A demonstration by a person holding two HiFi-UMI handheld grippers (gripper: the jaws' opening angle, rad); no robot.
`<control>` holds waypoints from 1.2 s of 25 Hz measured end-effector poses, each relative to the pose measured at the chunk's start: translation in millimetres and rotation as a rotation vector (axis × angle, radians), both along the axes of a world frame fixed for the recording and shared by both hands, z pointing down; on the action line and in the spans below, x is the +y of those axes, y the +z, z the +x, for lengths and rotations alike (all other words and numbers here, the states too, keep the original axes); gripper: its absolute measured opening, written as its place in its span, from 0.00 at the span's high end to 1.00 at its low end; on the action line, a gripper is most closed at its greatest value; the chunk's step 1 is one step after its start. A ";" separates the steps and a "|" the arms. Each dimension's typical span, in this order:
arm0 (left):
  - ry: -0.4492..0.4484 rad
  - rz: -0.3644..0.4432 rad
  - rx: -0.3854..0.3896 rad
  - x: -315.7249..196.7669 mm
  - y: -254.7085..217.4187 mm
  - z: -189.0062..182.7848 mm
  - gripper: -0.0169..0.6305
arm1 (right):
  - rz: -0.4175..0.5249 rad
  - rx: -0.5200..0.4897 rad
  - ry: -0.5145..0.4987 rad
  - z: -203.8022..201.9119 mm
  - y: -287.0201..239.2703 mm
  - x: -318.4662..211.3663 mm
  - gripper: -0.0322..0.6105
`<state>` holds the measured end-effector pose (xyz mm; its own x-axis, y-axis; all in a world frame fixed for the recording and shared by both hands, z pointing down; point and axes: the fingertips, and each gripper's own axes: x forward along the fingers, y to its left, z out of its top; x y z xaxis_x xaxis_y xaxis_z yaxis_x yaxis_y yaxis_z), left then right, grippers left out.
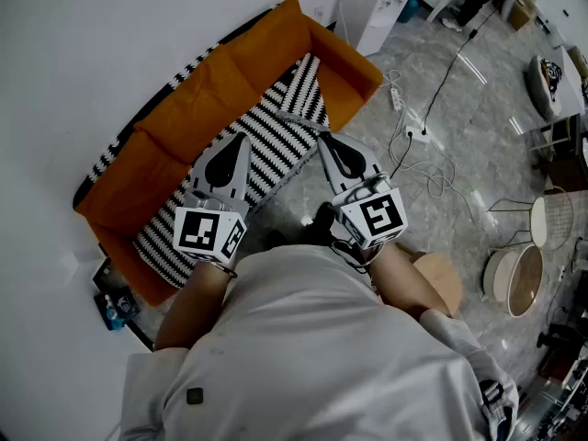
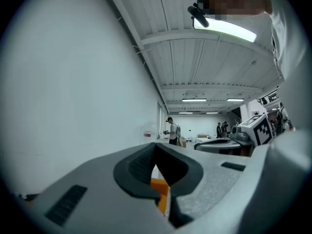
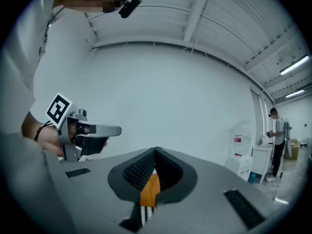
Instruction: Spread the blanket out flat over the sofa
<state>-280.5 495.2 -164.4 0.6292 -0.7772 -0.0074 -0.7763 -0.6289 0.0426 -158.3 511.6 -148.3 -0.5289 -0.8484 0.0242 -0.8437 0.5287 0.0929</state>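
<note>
An orange sofa (image 1: 230, 72) stands against the white wall. A black-and-white striped blanket (image 1: 266, 150) lies along its seat, and one end runs up toward the right armrest. Both grippers are held level side by side over the sofa's front edge. My left gripper (image 1: 243, 138) (image 2: 155, 145) has its jaws closed tip to tip with nothing between them. My right gripper (image 1: 323, 138) (image 3: 156, 150) is also shut and empty, just beside the blanket's raised end. Under its jaws I see a strip of orange sofa (image 3: 151, 189) and striped blanket (image 3: 146, 213).
A white cabinet (image 1: 377, 3) stands right of the sofa. A power strip with cables (image 1: 413, 136) lies on the marble floor. A round wooden stool (image 1: 441, 278) and wire-frame seats (image 1: 542, 219) are at the right. A person (image 2: 171, 130) stands far off.
</note>
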 end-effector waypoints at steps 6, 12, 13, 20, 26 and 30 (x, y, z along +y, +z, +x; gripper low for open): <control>-0.002 -0.005 0.000 -7.9 2.9 10.2 0.96 | -0.015 0.004 0.012 11.7 3.2 -8.6 0.91; -0.007 -0.022 -0.008 -20.7 8.6 23.9 0.96 | -0.025 -0.005 0.009 26.5 7.4 -21.9 0.91; -0.008 -0.025 -0.008 -23.5 10.4 27.2 0.96 | -0.028 -0.003 0.009 30.0 10.2 -24.9 0.91; -0.023 -0.048 -0.016 -48.4 19.3 59.9 0.96 | -0.059 0.000 -0.002 67.1 26.4 -51.0 0.91; -0.038 -0.058 -0.006 -77.1 24.1 96.9 0.96 | -0.069 -0.004 -0.015 110.6 28.5 -83.6 0.91; -0.058 -0.063 -0.006 -95.0 28.0 124.7 0.96 | -0.075 -0.008 -0.027 144.4 31.5 -103.2 0.91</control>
